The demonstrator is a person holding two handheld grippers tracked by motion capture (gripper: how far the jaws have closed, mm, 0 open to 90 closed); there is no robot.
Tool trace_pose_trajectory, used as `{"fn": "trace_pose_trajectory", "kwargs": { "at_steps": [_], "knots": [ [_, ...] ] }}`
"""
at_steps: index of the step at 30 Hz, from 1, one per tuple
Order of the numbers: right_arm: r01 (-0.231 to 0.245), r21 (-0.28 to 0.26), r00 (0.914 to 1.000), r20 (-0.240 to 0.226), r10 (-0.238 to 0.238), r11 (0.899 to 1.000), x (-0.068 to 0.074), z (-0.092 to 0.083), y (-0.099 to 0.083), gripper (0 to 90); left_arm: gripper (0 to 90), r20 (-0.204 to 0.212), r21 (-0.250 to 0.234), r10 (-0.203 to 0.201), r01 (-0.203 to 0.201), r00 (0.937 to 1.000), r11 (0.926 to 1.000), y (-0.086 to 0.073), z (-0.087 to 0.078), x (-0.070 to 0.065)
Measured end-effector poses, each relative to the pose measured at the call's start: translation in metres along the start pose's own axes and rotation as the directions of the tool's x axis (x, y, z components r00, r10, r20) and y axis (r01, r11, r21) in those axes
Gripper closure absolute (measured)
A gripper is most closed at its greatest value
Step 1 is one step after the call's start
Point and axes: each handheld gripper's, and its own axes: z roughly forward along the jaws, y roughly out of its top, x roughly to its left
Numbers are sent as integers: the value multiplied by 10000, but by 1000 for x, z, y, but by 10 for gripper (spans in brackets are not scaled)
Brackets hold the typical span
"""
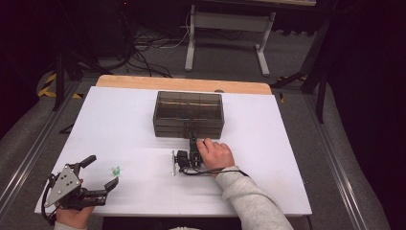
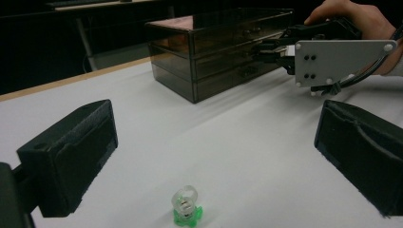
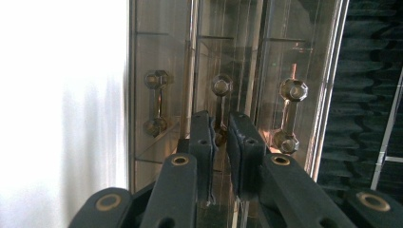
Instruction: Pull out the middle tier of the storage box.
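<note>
- Drawer cabinet (image 1: 188, 114), smoky and clear, is set mid-bench (image 1: 119, 124); its middle handle (image 3: 220, 107) is pinched by the right gripper (image 3: 221, 142).
- Left gripper (image 2: 214, 142) is held wide apart, empty, around a green-based ring (image 2: 186, 206).

We find no legible text, label, brand, number or sign in any of the three views. We checked the smoky drawer box (image 1: 188, 114) at twelve o'clock on the table: its faces are unmarked. The grey plate (image 2: 338, 61) on the right gripper carries only screw holes, no lettering. The small green and clear item (image 2: 186, 207) at seven o'clock bears no marking that we can read.
</note>
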Motion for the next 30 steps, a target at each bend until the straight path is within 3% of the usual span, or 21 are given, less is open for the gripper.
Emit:
{"fn": "trace_pose_trajectory", "kwargs": {
  "at_steps": [22, 30],
  "knots": [
    [-150, -211, 9992, -369, 142, 9997, -4, -19, 0, 809, 15, 29, 2, -16, 16, 10000, 10000, 0, 2, -1],
    [-451, -380, 9980, -459, 434, 9983, -5, -21, -2, 718, 15, 46, 0, 15, -15, 10000, 10000, 0, 2, 0]
  ]
}}
